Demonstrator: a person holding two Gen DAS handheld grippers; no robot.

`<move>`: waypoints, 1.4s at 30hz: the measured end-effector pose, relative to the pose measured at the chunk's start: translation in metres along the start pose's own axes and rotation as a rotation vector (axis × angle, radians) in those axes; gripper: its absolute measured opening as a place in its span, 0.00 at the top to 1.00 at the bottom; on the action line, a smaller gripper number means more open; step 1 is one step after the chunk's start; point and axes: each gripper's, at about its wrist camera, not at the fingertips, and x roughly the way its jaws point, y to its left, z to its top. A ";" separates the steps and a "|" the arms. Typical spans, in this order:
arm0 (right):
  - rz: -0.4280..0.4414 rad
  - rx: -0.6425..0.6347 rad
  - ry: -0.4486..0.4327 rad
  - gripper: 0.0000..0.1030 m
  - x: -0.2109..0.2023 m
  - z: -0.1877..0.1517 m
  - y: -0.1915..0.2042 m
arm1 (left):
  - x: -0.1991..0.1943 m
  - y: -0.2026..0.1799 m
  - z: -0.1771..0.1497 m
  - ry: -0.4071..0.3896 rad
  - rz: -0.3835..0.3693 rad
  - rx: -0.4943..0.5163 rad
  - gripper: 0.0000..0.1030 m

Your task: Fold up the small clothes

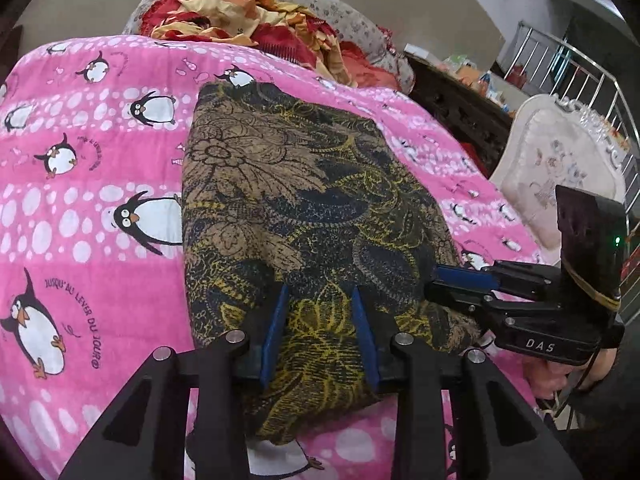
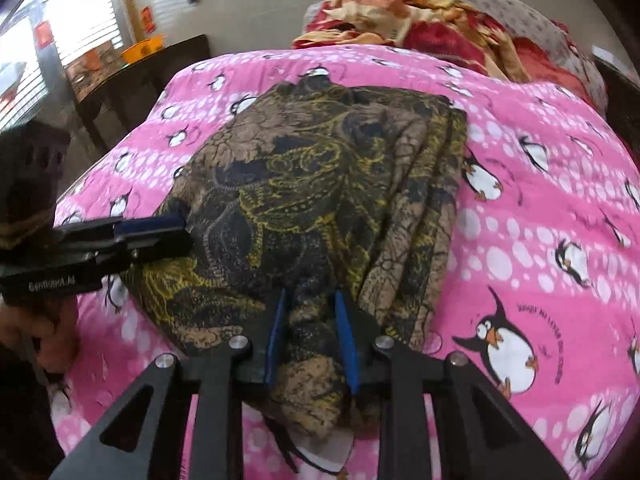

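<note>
A dark brown, black and yellow patterned garment [image 1: 304,216] lies folded on a pink penguin-print bedsheet [image 1: 80,160]. My left gripper [image 1: 320,332] has its blue-padded fingers partly closed around the garment's near edge, with cloth bunched between them. My right gripper [image 2: 308,336] grips the near edge at the other corner, also with cloth between its fingers. The garment [image 2: 320,184] shows stacked folded layers on its right side in the right wrist view. Each gripper appears in the other's view: the right one [image 1: 436,280] and the left one [image 2: 180,228], both at the garment's edge.
A heap of red, orange and cream cloth [image 1: 248,16] lies at the far end of the bed. A white padded chair [image 1: 560,168] and a metal railing [image 1: 580,72] stand to the right. A dark table [image 2: 140,76] stands left of the bed.
</note>
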 end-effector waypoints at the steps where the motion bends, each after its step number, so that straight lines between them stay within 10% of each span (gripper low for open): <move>1: -0.015 -0.012 0.005 0.74 0.000 0.001 0.005 | 0.000 0.000 0.000 0.000 -0.004 -0.004 0.87; 8: -0.137 -0.092 -0.052 0.73 -0.044 0.001 0.041 | -0.048 -0.034 -0.012 -0.072 -0.009 0.099 0.88; 12: -0.139 -0.112 0.066 0.69 -0.015 -0.023 0.045 | -0.018 -0.020 -0.033 0.039 0.038 0.052 0.89; 19: -0.178 -0.090 -0.068 0.68 -0.041 0.024 0.039 | -0.039 -0.015 0.022 -0.043 0.015 -0.011 0.88; 27: -0.230 0.190 -0.125 0.66 0.018 0.117 -0.011 | 0.035 0.014 0.114 -0.049 0.158 -0.165 0.85; 30: -0.265 0.265 -0.022 0.65 0.068 0.117 -0.039 | 0.075 0.028 0.106 0.025 0.187 -0.205 0.85; 42: -0.250 0.172 -0.124 0.62 0.076 0.102 -0.039 | 0.081 0.025 0.096 -0.042 0.233 -0.139 0.84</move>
